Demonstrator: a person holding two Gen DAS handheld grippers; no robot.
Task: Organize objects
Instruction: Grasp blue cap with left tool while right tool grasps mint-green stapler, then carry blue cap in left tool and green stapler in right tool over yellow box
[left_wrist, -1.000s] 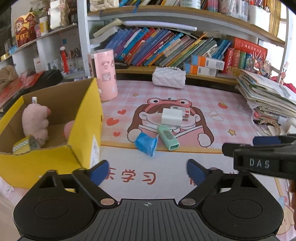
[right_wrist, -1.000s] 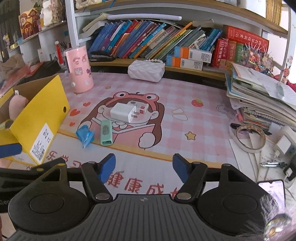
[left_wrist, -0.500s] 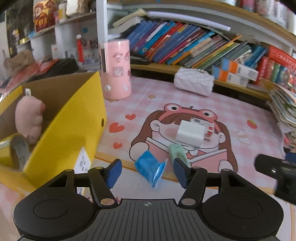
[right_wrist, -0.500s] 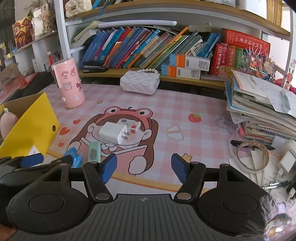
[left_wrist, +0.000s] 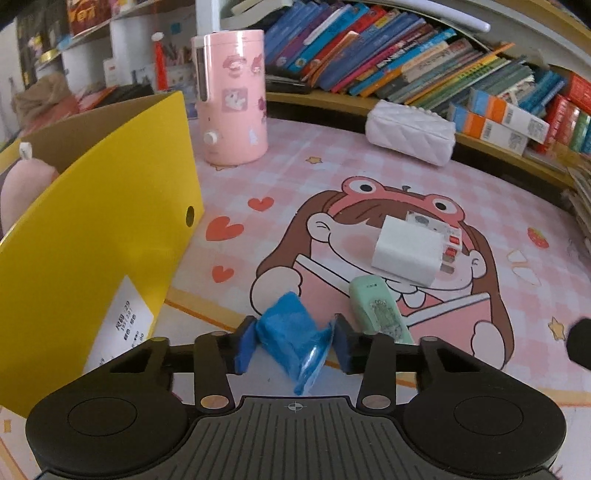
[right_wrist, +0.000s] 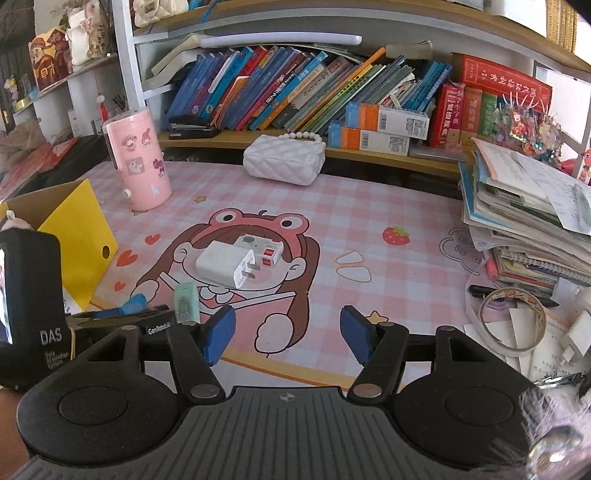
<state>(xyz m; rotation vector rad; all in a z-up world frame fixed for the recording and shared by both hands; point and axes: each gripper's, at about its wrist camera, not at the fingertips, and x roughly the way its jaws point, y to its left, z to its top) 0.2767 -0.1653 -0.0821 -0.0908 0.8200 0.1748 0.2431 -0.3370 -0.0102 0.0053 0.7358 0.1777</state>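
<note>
The left gripper is pinching a small blue crinkled packet between its blue pads, low over the pink checked desk mat, just in front of the cartoon girl printed on that mat. Just right of the packet lies a mint-green stapler-like thing, and just behind that a white charger plug rests against a small white and red adapter. To the left of the packet stands a yellow cardboard box, open on top, with a pink plush toy inside. A pink cylinder with stickers stands behind the box. The right gripper hovers over the near edge of the mat, its jaws partly spread and slowly closing with nothing between them.
</note>
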